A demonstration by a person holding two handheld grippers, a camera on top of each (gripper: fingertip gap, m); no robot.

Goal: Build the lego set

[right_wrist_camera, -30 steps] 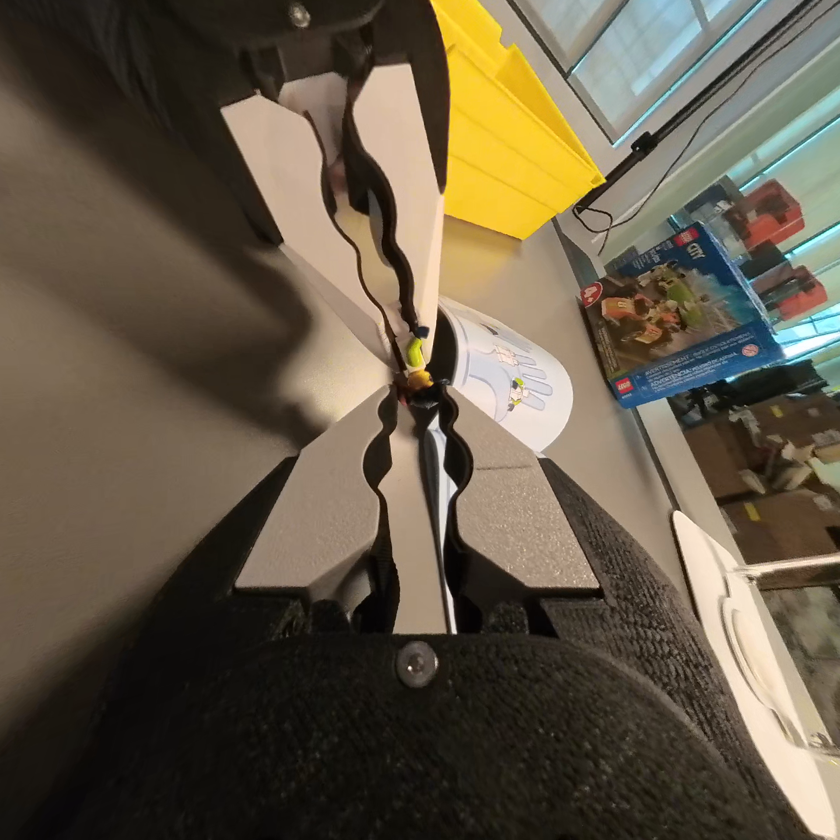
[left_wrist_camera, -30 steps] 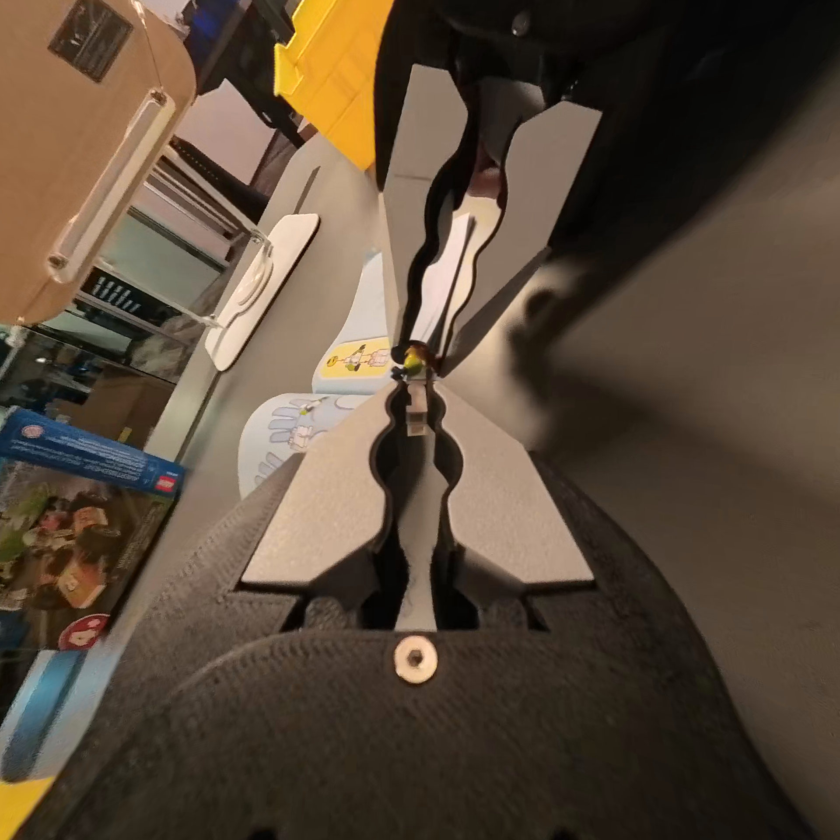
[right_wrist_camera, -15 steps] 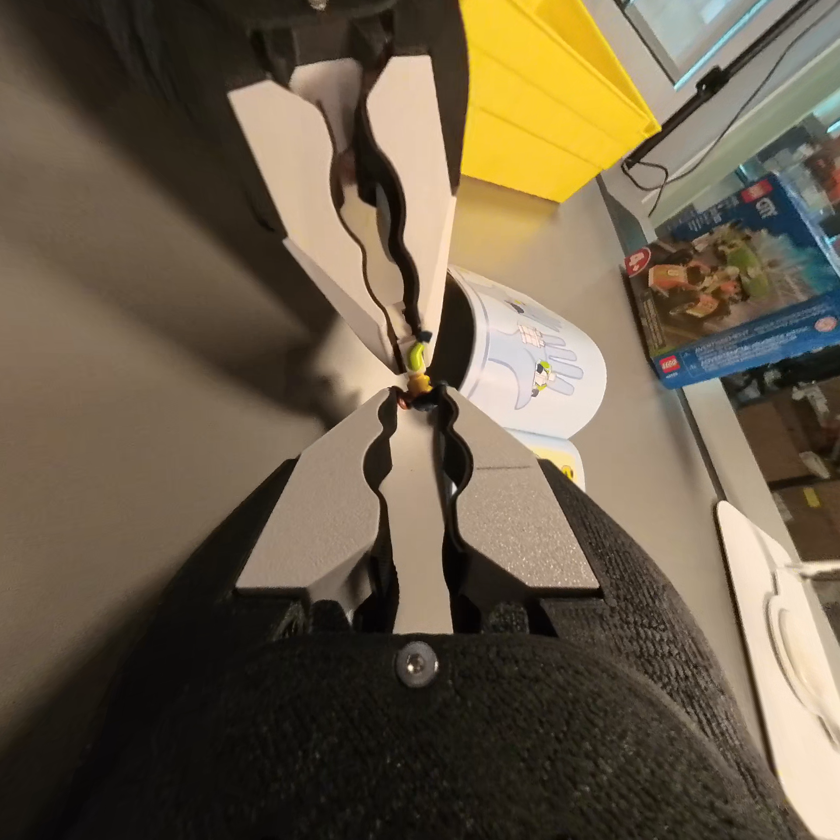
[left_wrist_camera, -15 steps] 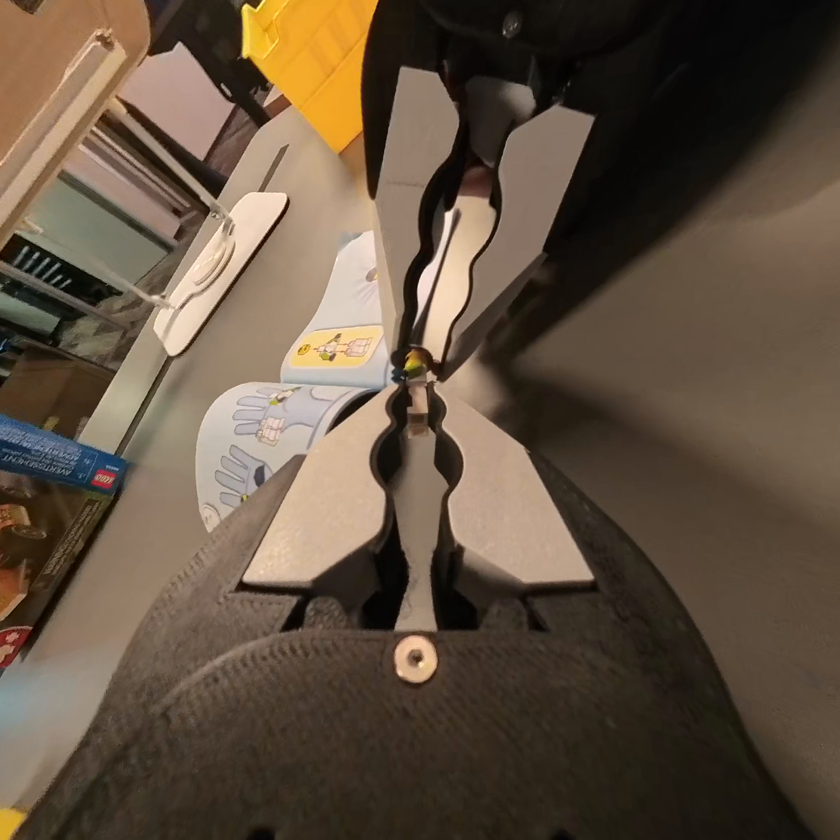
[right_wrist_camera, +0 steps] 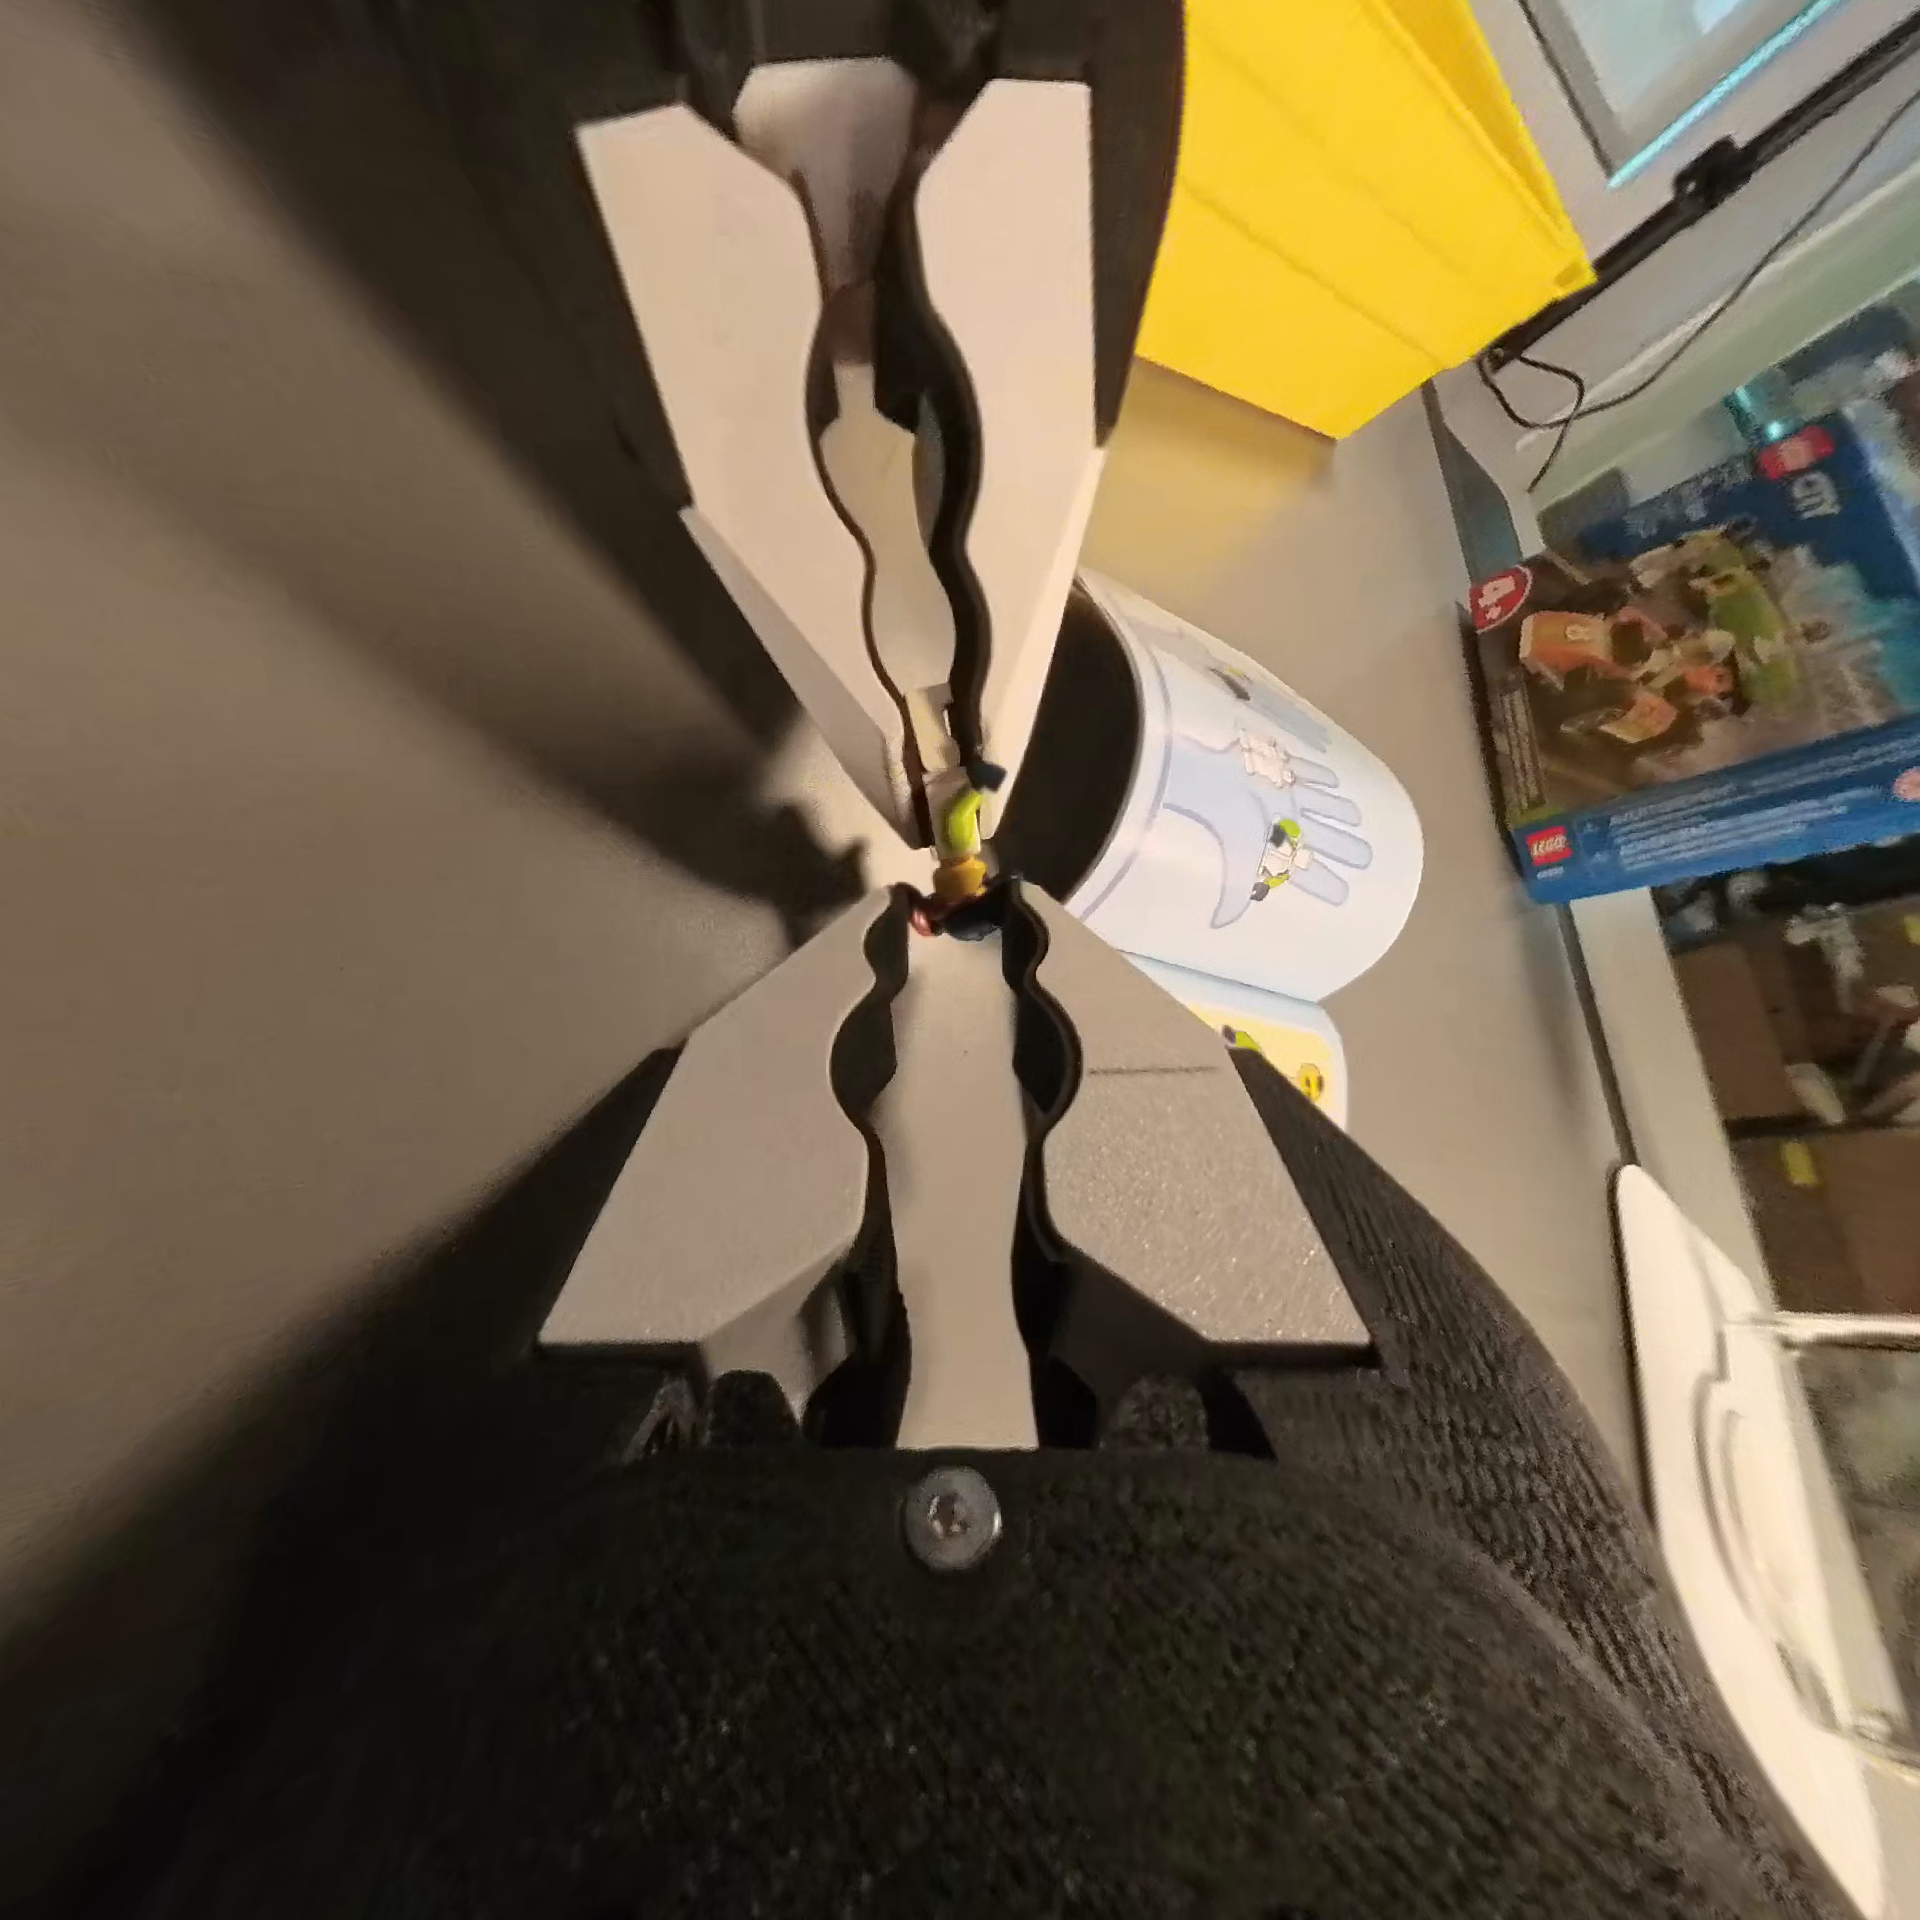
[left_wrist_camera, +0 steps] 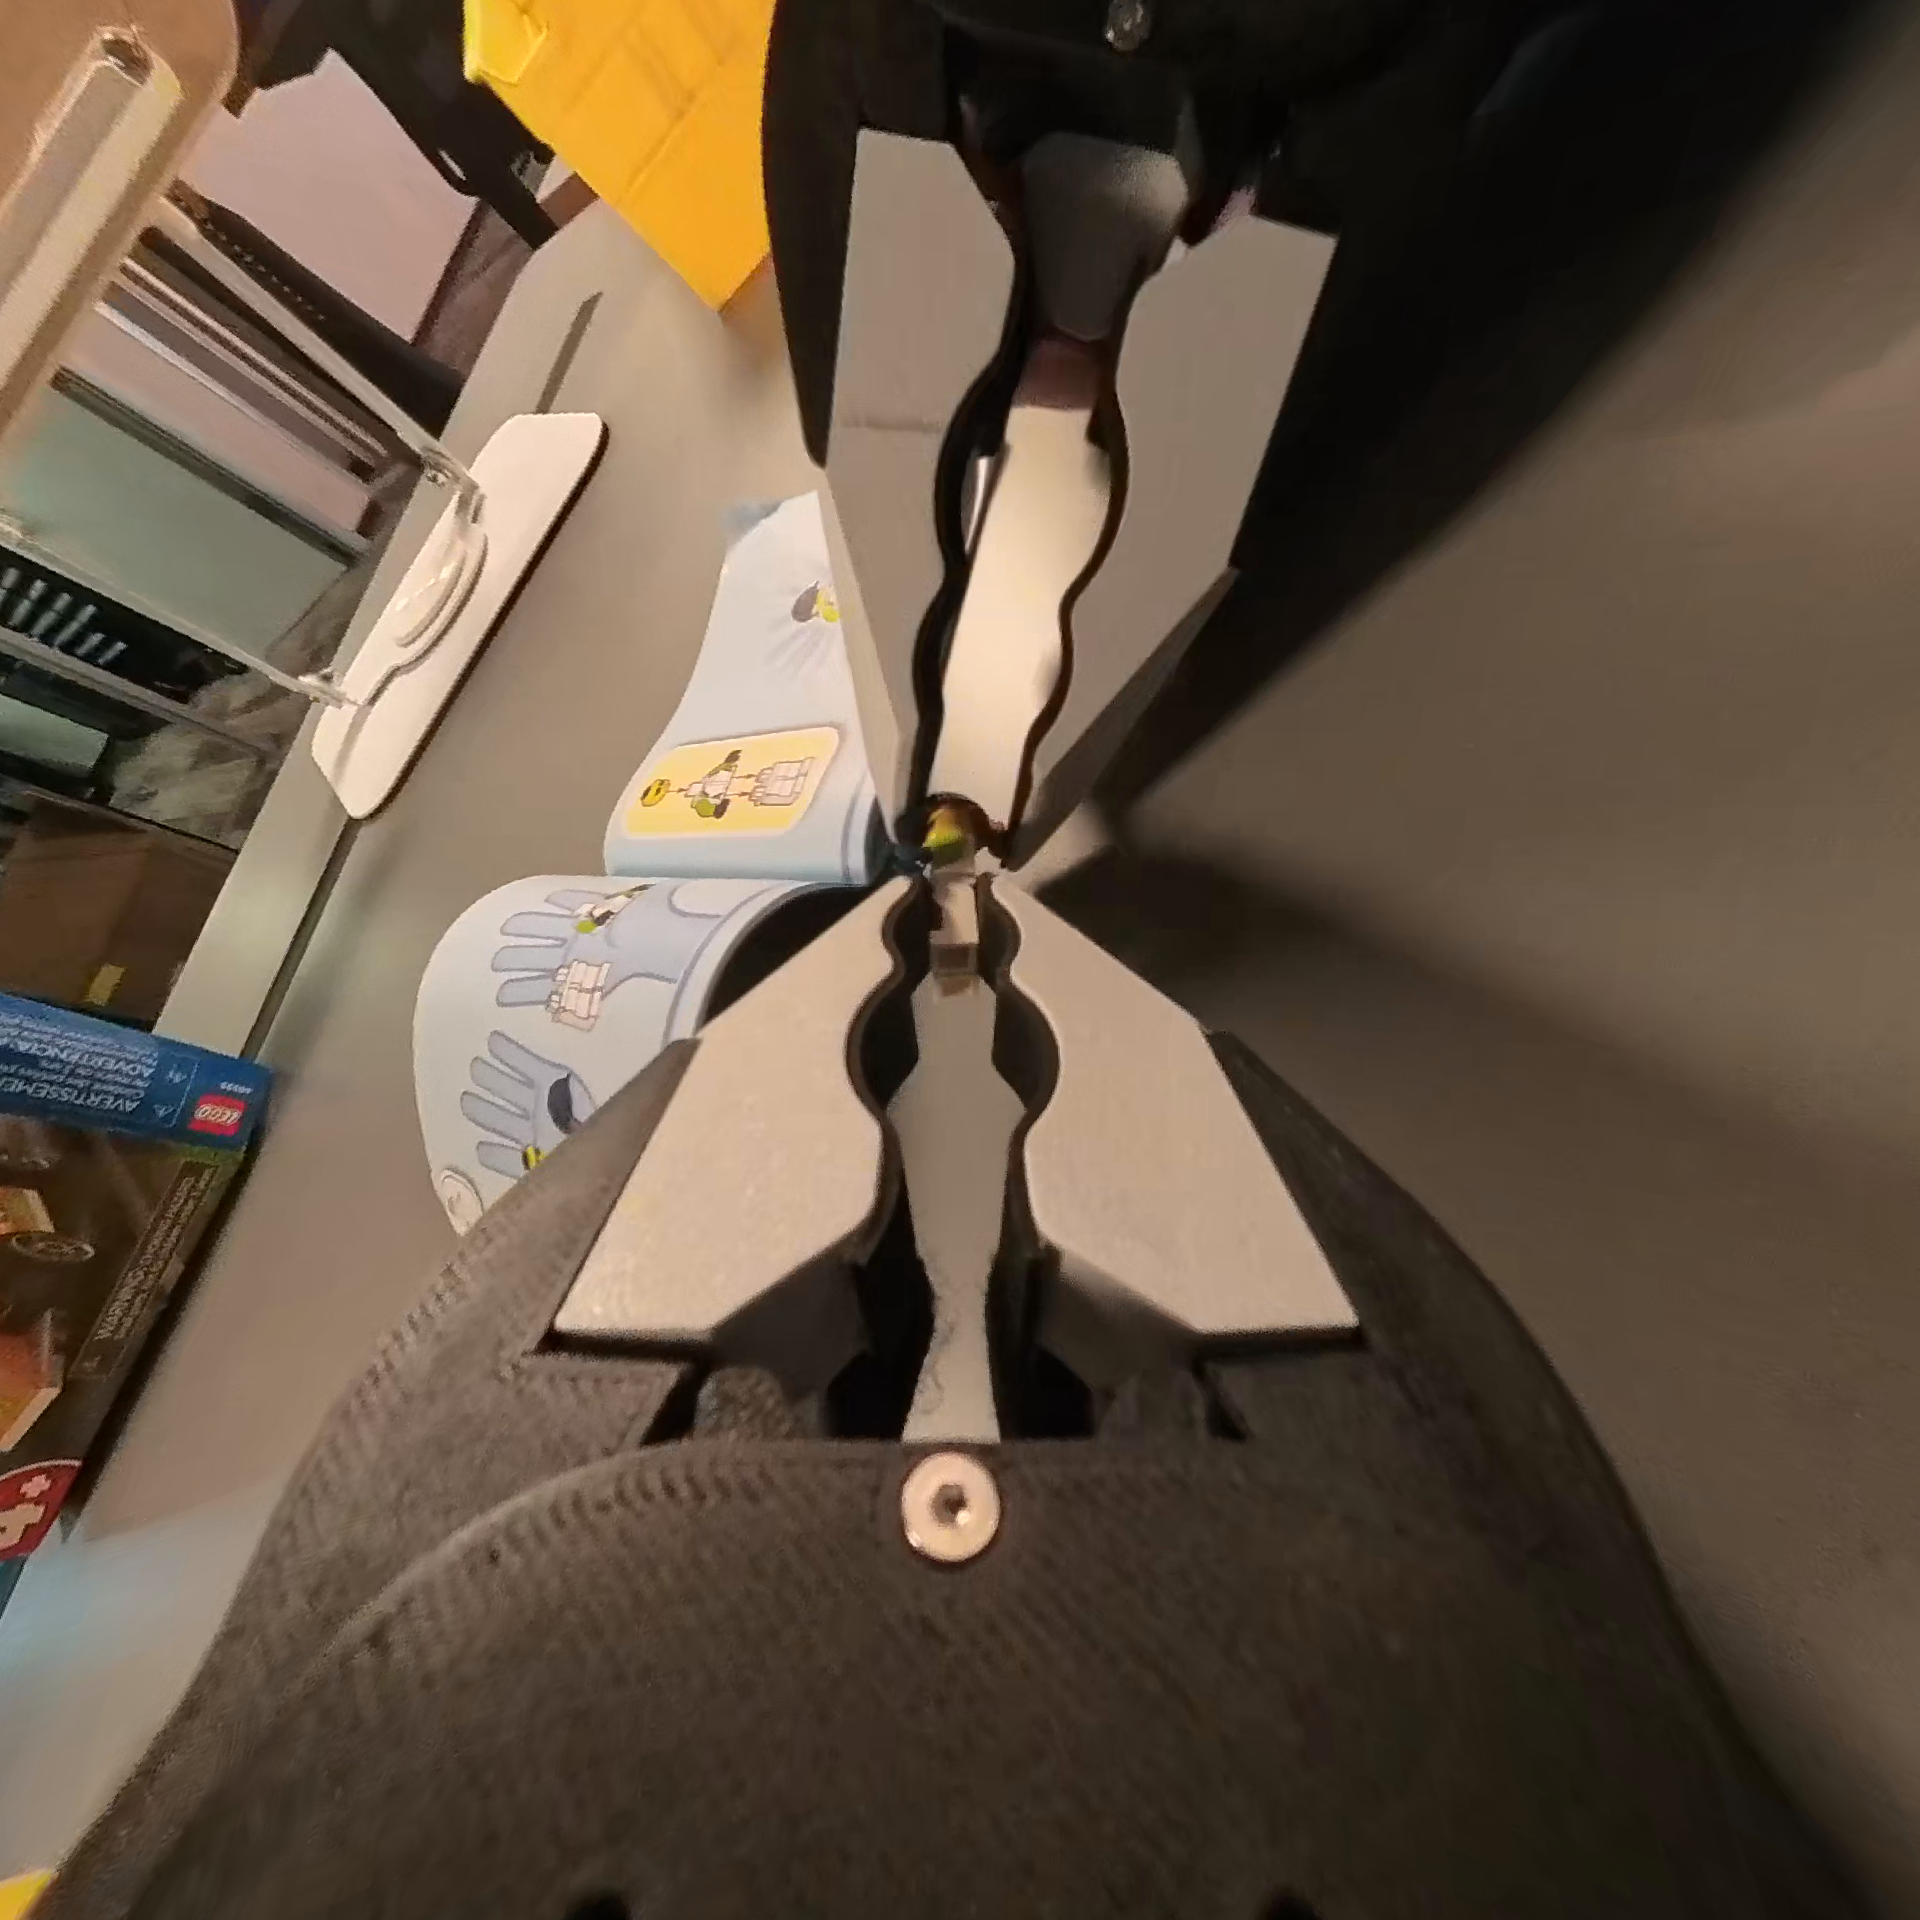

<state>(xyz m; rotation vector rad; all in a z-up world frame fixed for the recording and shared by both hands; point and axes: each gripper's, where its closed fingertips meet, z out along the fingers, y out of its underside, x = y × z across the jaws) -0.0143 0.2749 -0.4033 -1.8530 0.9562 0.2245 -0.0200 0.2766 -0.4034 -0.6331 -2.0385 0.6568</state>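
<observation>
Both grey two-finger grippers are meeting tip to tip above the grey table [left_wrist_camera: 1507, 831] — the left gripper [left_wrist_camera: 954, 920] is clamping the tiny white-legged minifigure body [left_wrist_camera: 954, 935], the right gripper [right_wrist_camera: 961, 914] is pinching its brown hairpiece [right_wrist_camera: 940, 909]. Figure's long axis is running straight between them, so pressing together along that line looks next.

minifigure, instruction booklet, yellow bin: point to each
minifigure [right_wrist_camera: 231, 837], right wrist view, its green arm
instruction booklet [left_wrist_camera: 727, 790], left wrist view, yellow panel on the open page
yellow bin [right_wrist_camera: 1340, 239], right wrist view, its side wall

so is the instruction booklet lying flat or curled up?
Curled up: the instruction booklet has one page arched off the grey table into a loop.
</observation>
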